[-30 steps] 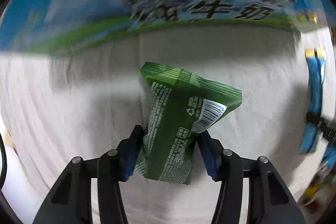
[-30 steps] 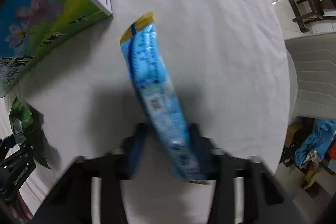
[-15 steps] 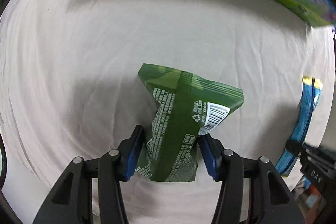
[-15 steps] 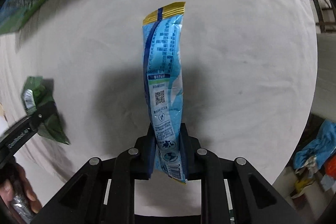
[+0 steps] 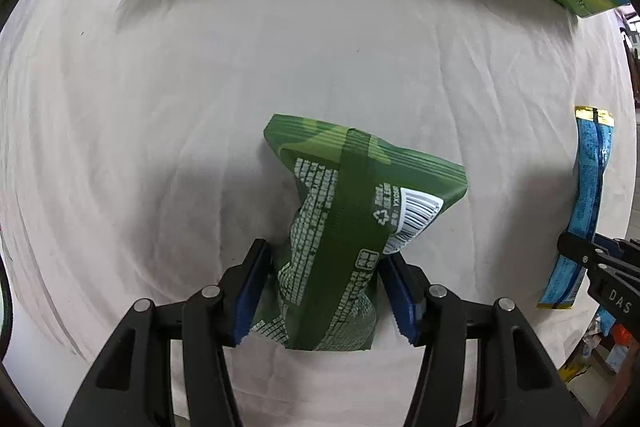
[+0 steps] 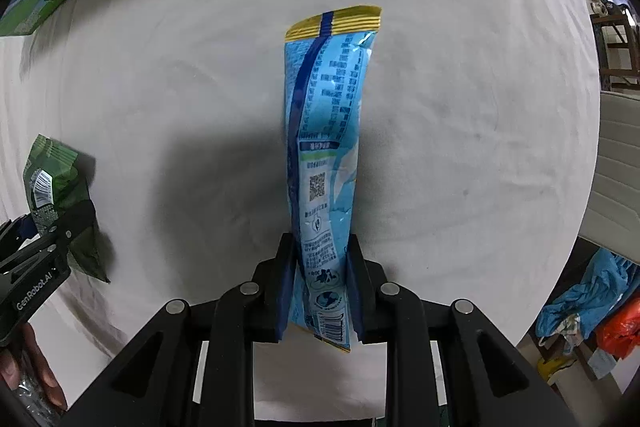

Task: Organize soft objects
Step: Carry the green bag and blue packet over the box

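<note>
Both grippers level, packets clamped.

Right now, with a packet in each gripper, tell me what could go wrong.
1. The right gripper clamps the long blue packet only near its bottom end, so the tall free part may sag or swing and slip.
2. The left gripper squeezes the green packet hard enough to crumple it; its contents could get crushed.
3. The two packets hang close together above the white cloth, so the grippers could bump.
</note>
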{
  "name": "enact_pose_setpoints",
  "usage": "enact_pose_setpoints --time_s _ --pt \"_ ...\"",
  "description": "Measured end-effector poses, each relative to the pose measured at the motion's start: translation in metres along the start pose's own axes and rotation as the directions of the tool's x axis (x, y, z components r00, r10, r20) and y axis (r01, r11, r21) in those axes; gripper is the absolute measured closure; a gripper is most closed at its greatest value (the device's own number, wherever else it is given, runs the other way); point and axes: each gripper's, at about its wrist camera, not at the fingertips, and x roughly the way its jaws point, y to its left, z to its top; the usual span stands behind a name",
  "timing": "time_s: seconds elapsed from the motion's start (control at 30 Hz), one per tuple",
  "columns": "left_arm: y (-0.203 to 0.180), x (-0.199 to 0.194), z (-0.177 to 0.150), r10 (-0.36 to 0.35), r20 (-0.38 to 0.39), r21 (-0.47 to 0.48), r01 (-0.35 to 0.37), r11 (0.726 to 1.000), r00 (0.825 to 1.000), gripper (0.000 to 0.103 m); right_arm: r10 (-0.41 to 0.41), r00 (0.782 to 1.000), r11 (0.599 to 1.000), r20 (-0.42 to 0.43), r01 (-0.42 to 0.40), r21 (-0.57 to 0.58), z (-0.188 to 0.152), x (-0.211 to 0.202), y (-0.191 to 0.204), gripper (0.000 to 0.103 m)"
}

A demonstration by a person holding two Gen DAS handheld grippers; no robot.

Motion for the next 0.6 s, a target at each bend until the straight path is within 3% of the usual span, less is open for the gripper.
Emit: enact_pose_setpoints --time_s 0.13,0.3,0.6 --pt "0.021 -0.005 -0.010 -0.007 0.015 -0.016 0.007 1.000 1.000 0.058 -0.019 1.000 1.000 0.007 0.019 0.004 0.000 0.000 0.007 0.080" --pt "0.015 -0.017 -0.015 -0.029 0.038 -0.027 0.030 0.999 0.999 0.061 0.003 1.000 1.000 0.024 -0.004 0.013 -0.002 -0.003 0.006 0.087" --pt "0.031 -0.081 -0.033 -0.120 0.124 -0.049 0.126 0.991 0.985 0.063 0.083 0.992 0.996 0.092 -0.085 0.018 -0.008 -0.042 -0.002 0.089"
